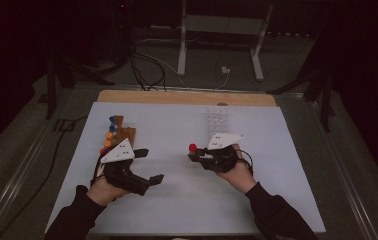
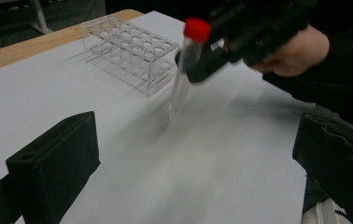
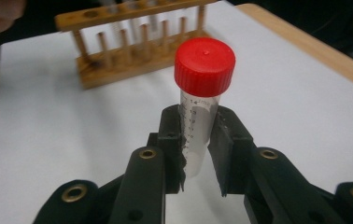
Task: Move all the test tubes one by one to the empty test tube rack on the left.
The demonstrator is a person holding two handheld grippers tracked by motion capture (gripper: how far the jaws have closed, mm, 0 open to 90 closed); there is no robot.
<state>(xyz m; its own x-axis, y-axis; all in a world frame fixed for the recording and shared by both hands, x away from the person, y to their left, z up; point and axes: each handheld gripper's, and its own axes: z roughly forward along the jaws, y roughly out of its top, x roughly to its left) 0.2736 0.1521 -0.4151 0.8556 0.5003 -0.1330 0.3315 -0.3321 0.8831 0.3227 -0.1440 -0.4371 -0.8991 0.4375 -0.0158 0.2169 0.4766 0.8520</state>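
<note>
**Red-capped tube held over the white worktop**

Right hand-held gripper (image 3: 198, 154) of mine is clamped on one tube (image 3: 199, 112), its two black jaws pressing the clear barrel from either side just below the cap. My left hand-held gripper (image 1: 153, 165) rests low at the left of the worktop (image 1: 177, 200) with its jaws wide apart and nothing between them.

I work on a white sheet that covers the worktop, with a strip of bare wood showing along the far edge. Beyond it the room is dark: grey floor, loose cables, and the white legs of a stand.

My tube is clear plastic with a red screw cap and printed graduation marks down its side. It stands roughly upright in the jaws, above the sheet, near the middle of the worktop.

I count two racks: one wooden rack (image 1: 119, 132) at the left, just beyond my left hand, carrying tubes with blue and orange caps, and one clear plastic rack (image 2: 130, 51) toward the far side.
</note>
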